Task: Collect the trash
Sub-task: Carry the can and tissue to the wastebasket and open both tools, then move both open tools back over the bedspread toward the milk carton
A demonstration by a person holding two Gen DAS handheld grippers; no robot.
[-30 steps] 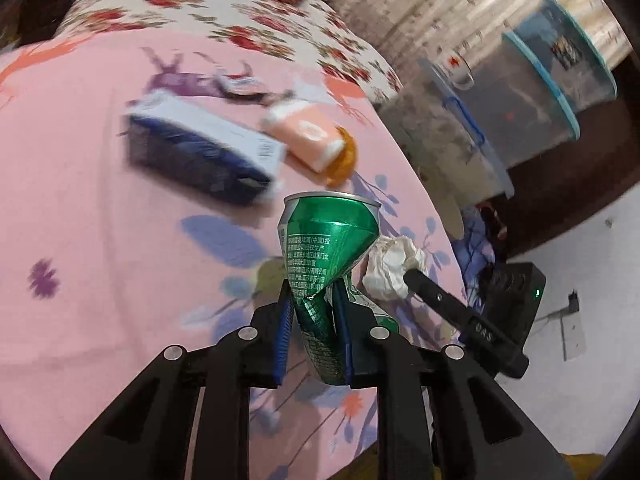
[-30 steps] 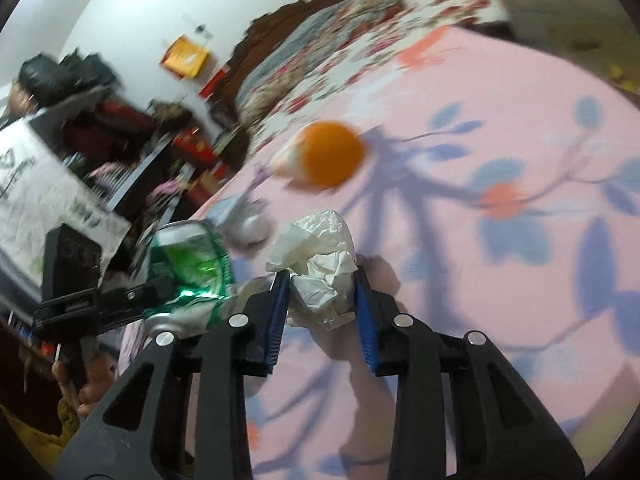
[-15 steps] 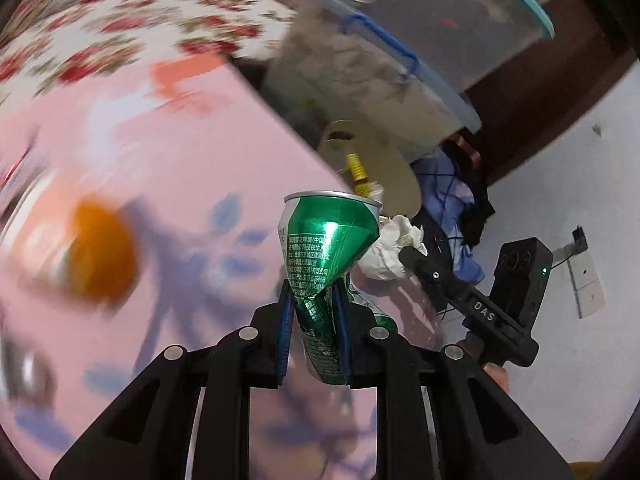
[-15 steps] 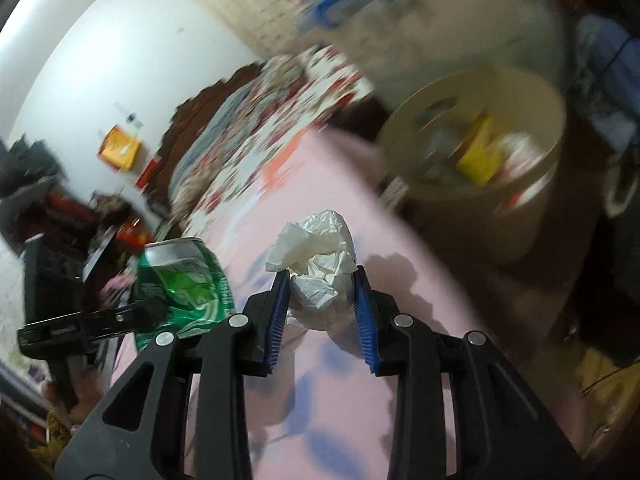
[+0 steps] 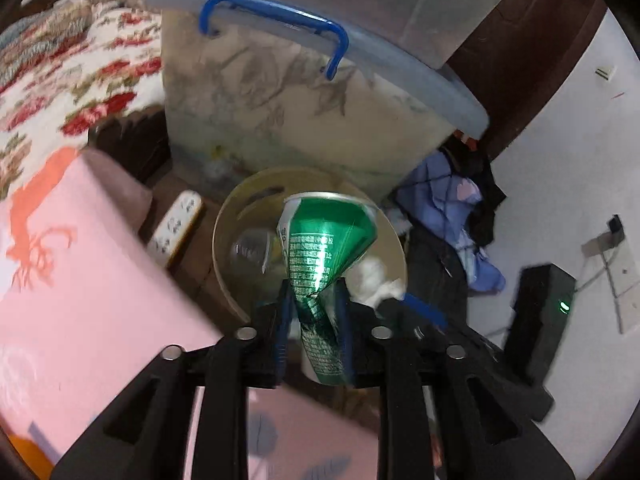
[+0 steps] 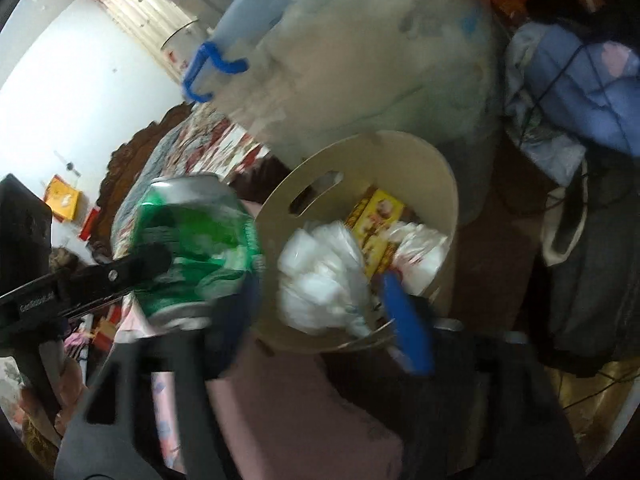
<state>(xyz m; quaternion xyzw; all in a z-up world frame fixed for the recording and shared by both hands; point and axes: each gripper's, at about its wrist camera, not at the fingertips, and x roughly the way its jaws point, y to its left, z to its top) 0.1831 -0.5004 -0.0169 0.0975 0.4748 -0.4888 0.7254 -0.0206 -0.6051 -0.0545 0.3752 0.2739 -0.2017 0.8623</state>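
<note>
My left gripper is shut on a crushed green can and holds it above a round beige trash bin on the floor beside the bed. The can also shows in the right wrist view. My right gripper stands open over the bin, its fingers spread wide. A crumpled white tissue sits loose between them, over the bin's opening. In the left wrist view the tissue shows just right of the can. The bin holds a yellow packet and white wrappers.
A pink bedsheet covers the bed edge at the left. A large storage tub with a blue handle stands behind the bin. Blue clothes lie on the floor at the right. A black box sits by the wall.
Both grippers swung off the bed to above the bin. The right gripper has opened and let go of the tissue. The left gripper still grips the can.
</note>
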